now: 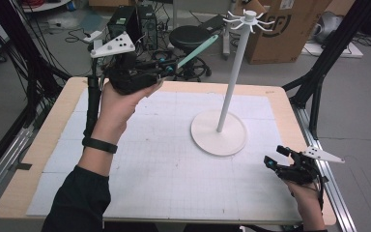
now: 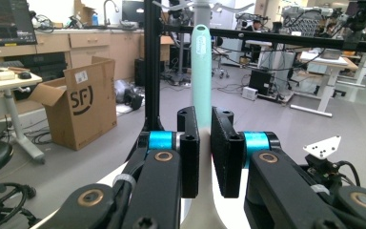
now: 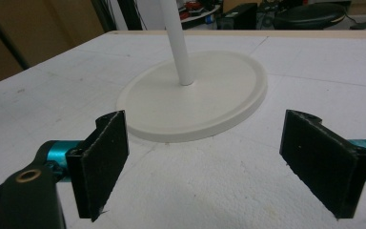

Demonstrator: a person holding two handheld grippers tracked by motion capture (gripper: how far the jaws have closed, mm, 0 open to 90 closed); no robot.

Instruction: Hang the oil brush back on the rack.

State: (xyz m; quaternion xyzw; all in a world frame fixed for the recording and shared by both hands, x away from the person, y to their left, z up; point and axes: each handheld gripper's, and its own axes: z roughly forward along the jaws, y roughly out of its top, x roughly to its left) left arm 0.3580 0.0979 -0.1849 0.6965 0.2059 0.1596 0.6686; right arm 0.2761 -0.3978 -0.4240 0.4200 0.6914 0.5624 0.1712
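One mint spatula (image 2: 201, 71) clamped in left tool (image 2: 205, 152); right tool (image 3: 209, 162) agape.

Stand (image 1: 219, 130) on table (image 1: 38, 154); spatula (image 1: 197, 50) raised to its left.

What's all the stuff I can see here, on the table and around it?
Stand: one, white, round base and tall pole with hooks at the top, right of the table's centre.
Mint utensil: one, pale green, a long handle clamped in the left gripper, raised toward the stand's top.
Table: one, wooden rim with a white gridded mat.
Cardboard box: one, brown, on the floor behind the table.
Stool: one, black, behind the table.
Left gripper: one, black, raised at the far left, shut on the utensil.
Right gripper: one, black, near the table's right edge, jaws open, nothing between them.
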